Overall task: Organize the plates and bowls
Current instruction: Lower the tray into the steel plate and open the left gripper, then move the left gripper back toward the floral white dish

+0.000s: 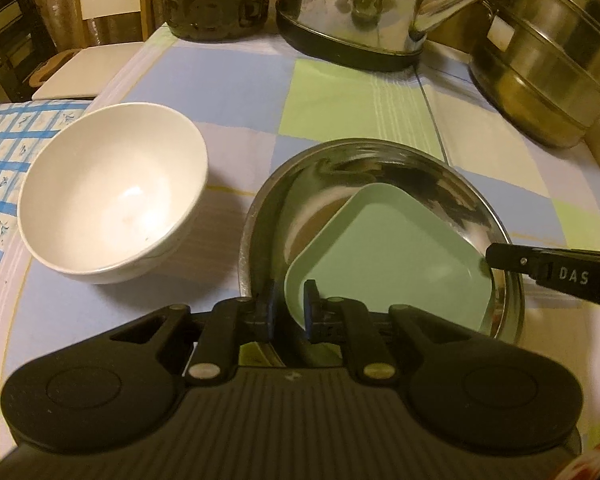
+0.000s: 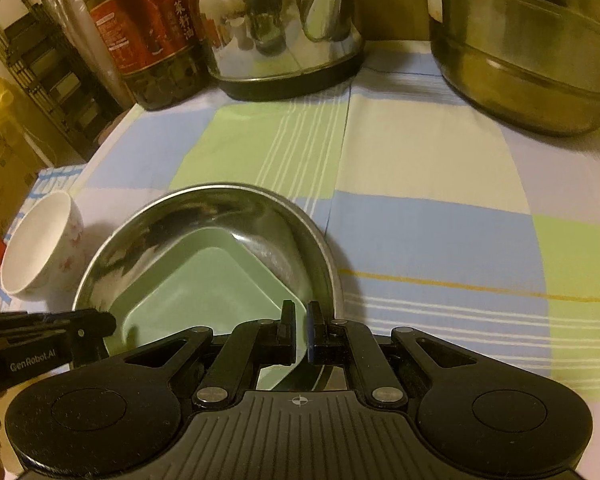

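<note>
With both the left gripper [image 1: 290,300] and right gripper [image 2: 301,322] pinching the square green plastic plate [image 1: 384,256] at opposite rims, the person is lowering it level into the round steel dish [image 1: 268,208], best releasing only once seated.

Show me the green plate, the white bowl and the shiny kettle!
green plate [image 1: 384,256]: left wrist view, its flat inside.
white bowl [image 1: 112,196]: left wrist view, its inner wall.
kettle [image 2: 276,20]: right wrist view, its shiny body.

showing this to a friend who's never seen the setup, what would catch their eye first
Likely the green square plate lying inside the steel bowl at the centre, with the left claw and the right claw each closed on the plate's rim from opposite sides. Next, the white bowl to its left and the shiny kettle behind.
</note>
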Tool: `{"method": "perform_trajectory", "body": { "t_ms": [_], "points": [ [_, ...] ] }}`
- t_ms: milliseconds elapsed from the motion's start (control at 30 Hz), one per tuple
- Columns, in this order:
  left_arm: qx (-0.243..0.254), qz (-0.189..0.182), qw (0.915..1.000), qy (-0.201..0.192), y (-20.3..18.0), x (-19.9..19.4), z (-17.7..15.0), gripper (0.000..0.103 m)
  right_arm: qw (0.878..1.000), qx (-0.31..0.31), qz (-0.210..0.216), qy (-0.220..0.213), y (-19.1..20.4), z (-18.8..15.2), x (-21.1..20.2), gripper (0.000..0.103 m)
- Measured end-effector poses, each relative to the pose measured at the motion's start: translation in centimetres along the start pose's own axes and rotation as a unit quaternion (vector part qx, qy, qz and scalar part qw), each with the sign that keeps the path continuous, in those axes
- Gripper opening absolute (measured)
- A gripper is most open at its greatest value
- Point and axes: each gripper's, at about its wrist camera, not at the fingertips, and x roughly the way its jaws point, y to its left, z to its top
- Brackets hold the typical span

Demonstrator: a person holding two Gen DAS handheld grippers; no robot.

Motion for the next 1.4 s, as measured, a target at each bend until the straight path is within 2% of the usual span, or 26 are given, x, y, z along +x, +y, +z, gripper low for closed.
{"method": "perform_trajectory", "body": {
  "t_ms": [233, 367, 633, 867, 1067, 1400],
  "points": [
    [0.008, -0.009, 0.9997, -0.020, -0.6, -2.2, 0.0, 0.014, 0.999, 0.020, 0.019, -0.016, -0.6, 0.3, -1.6, 0.006],
    [0.013, -0.022, 0.9991, -0.033, -1.0, -4.2, -0.3, 0.021, 0.999, 0.023, 0.027, -0.025, -0.7, -0.1, -3.2, 0.006],
    [0.021, -0.036, 0.9979, -0.049, -0.9, -9.3, -2.8, 0.021, 0.997, 0.048, 0.047, -0.042, -0.6, -2.0, -8.0, 0.006],
    [0.031, -0.056, 0.9969, -0.046, 0.4, -13.0, -5.8, 0.022, 0.995, 0.072, 0.042, -0.052, 0.7, -5.9, -12.6, 0.006],
    [0.046, -0.078, 0.9952, -0.036, 2.1, -15.6, -8.5, 0.022, 0.993, 0.098, 0.018, -0.063, 2.7, -10.1, -16.1, 0.006],
    [0.089, -0.087, 0.9915, -0.036, 5.0, -18.5, -13.1, 0.024, 0.988, 0.139, -0.009, -0.072, 7.0, -16.1, -18.9, 0.006]
  ]
}}
